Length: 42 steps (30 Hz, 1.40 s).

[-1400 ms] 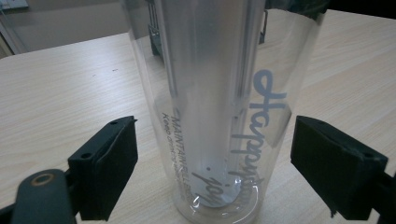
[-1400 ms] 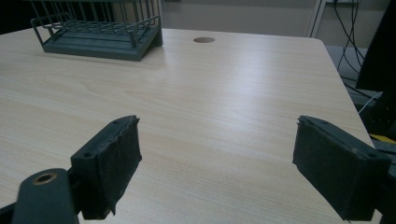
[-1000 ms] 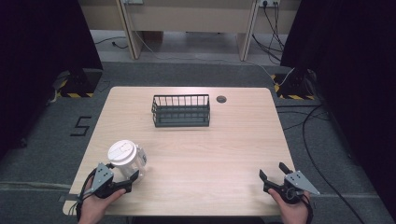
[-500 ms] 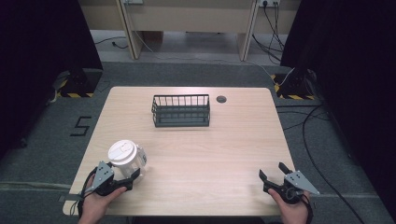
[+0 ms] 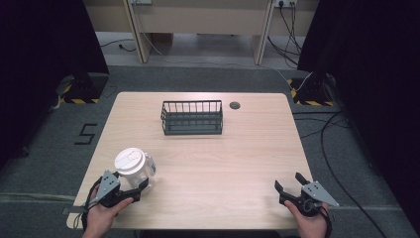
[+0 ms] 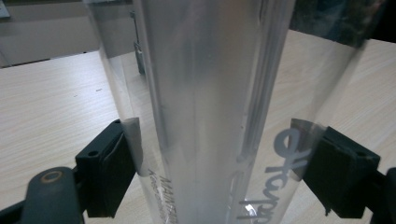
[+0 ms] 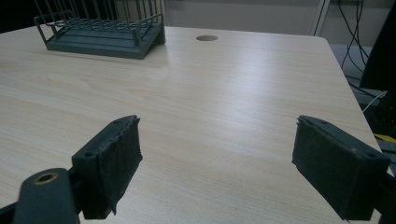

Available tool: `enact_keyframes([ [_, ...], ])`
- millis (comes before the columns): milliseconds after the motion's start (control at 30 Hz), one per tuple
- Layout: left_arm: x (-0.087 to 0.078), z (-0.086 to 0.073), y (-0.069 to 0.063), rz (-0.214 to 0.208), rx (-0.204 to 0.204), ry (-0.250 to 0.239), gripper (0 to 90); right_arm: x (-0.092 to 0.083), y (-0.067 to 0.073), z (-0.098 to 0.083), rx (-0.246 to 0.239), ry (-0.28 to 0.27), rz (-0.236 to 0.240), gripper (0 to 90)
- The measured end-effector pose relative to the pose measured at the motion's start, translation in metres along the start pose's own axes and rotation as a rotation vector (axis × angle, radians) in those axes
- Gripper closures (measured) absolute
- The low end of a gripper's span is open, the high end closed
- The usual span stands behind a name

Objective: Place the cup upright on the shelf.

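A clear plastic cup (image 5: 131, 162) with a white lid stands upright on the wooden table (image 5: 233, 153), near its front left corner. My left gripper (image 5: 132, 182) is open, with one jaw on each side of the cup's lower part. In the left gripper view the cup (image 6: 210, 93) rises between the two black pads (image 6: 109, 163), and grey lettering shows on its wall. My right gripper (image 5: 288, 181) rests open at the table's front right, with nothing between its jaws; the right gripper view (image 7: 217, 140) has bare wood between them.
A dark wire basket (image 5: 192, 118) stands at the back middle of the table, also in the right gripper view (image 7: 100, 32). A round cable hole (image 5: 234, 105) lies just right of it. Cables and desk legs are on the floor beyond.
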State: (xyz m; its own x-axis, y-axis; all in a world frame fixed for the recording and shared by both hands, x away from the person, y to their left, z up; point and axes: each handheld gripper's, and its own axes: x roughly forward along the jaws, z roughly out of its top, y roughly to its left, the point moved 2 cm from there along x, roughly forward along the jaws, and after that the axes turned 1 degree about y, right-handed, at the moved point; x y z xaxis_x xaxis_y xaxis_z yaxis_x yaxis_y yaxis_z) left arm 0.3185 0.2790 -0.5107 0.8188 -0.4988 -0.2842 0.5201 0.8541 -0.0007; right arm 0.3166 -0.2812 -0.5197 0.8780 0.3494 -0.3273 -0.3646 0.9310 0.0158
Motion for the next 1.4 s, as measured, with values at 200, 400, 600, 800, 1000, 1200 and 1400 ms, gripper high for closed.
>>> enact_keyframes([
  [200,-0.003,0.003,0.001,0.009,0.002,-0.001,17.2,0.0,0.0,0.0,0.0,0.0,0.0,16.0],
  [400,-0.002,0.008,0.002,0.016,0.003,-0.009,17.2,0.0,-0.001,0.0,-0.008,-0.002,-0.003,16.1],
  [600,0.0,0.017,0.004,0.02,0.007,-0.019,17.3,0.0,0.0,0.0,0.003,0.001,0.001,16.1],
  [800,0.003,0.025,0.005,0.024,0.01,-0.024,17.3,0.0,0.0,0.0,0.004,0.001,0.002,16.2],
  [1000,0.007,0.033,0.006,0.022,0.017,-0.033,17.3,0.0,-0.001,0.0,0.003,0.001,0.003,16.2],
  [1200,0.011,0.037,0.005,0.018,0.016,-0.038,17.3,0.0,-0.001,0.0,0.003,0.001,0.004,16.3],
  [1400,0.019,0.045,0.005,0.012,0.023,-0.043,17.3,0.0,-0.001,0.0,0.002,0.002,0.004,16.3],
])
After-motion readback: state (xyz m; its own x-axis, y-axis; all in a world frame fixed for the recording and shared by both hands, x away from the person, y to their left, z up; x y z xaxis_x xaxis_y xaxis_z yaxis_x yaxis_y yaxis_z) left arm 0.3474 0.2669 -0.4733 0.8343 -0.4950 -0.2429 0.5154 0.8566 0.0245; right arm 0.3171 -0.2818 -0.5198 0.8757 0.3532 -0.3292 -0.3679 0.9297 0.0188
